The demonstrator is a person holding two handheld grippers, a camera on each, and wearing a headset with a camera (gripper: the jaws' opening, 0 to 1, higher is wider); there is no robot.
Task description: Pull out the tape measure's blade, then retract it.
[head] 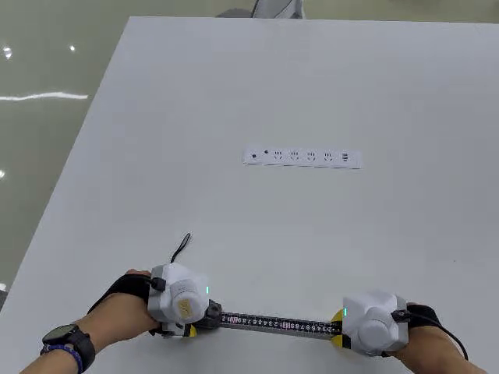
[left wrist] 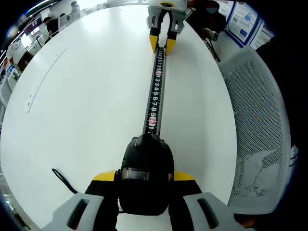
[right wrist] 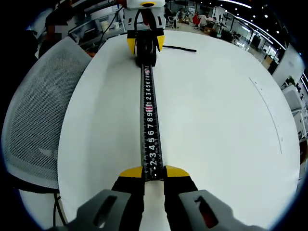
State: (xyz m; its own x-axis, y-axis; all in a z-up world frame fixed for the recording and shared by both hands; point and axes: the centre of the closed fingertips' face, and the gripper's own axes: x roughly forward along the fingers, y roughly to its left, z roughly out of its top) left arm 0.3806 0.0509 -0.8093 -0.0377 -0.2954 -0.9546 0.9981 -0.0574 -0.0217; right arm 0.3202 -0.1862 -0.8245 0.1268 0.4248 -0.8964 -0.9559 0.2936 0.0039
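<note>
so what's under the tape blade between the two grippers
The white table lies under the blade along its stretched length. The strip of table right beneath it is covered, and the blade's tip is hidden in the right gripper's shut jaws.

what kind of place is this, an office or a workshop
Most likely an open-plan office or lab, not a workshop: a long white table with a power strip on it, a white mesh chair beside it, and more desks under rows of ceiling lights behind.

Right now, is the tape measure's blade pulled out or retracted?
Pulled out: the blade runs from the case in the left gripper to the right gripper pinching its tip.
</note>
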